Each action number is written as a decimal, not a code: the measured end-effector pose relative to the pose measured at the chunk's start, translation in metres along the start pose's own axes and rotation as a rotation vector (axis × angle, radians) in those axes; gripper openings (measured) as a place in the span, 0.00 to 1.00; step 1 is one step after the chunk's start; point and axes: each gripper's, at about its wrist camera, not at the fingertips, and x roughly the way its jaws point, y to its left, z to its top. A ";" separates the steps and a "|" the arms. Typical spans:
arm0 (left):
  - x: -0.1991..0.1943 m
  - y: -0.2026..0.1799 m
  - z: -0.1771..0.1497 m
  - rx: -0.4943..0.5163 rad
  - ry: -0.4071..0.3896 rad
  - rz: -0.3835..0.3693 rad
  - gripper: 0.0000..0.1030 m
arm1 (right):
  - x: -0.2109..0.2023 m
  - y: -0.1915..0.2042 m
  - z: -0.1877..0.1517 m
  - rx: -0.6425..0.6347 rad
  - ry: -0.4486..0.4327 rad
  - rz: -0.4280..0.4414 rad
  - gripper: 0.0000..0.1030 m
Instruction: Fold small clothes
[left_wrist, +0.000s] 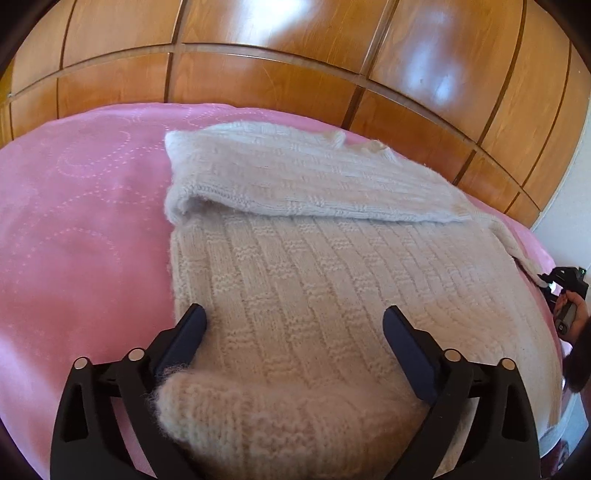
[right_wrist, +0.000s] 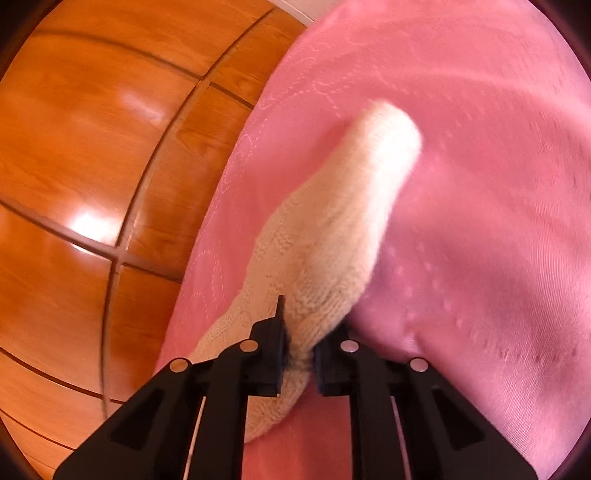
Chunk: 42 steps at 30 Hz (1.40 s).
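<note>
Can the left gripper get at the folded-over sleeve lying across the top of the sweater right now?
Probably yes: the left gripper is open over the sweater, and nothing lies between it and the sleeve.

Bed (left_wrist: 81, 221): covered in a pink spread with a faint dotted circular pattern. Wardrobe (left_wrist: 295, 70): glossy orange-brown wood panels divided by dark grooves, standing just behind the bed, showing soft white reflections of daylight. Wall (left_wrist: 569, 221): pale strip at far right.
</note>
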 end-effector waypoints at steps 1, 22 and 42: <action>-0.001 0.000 -0.001 -0.001 -0.001 -0.005 0.94 | -0.005 0.004 -0.001 -0.016 -0.003 0.001 0.10; -0.005 0.003 -0.004 -0.019 -0.011 -0.043 0.96 | 0.022 0.232 -0.283 -1.152 0.294 0.247 0.42; 0.004 -0.152 0.093 0.282 -0.041 0.013 0.96 | -0.024 0.094 -0.156 -0.246 -0.161 -0.039 0.94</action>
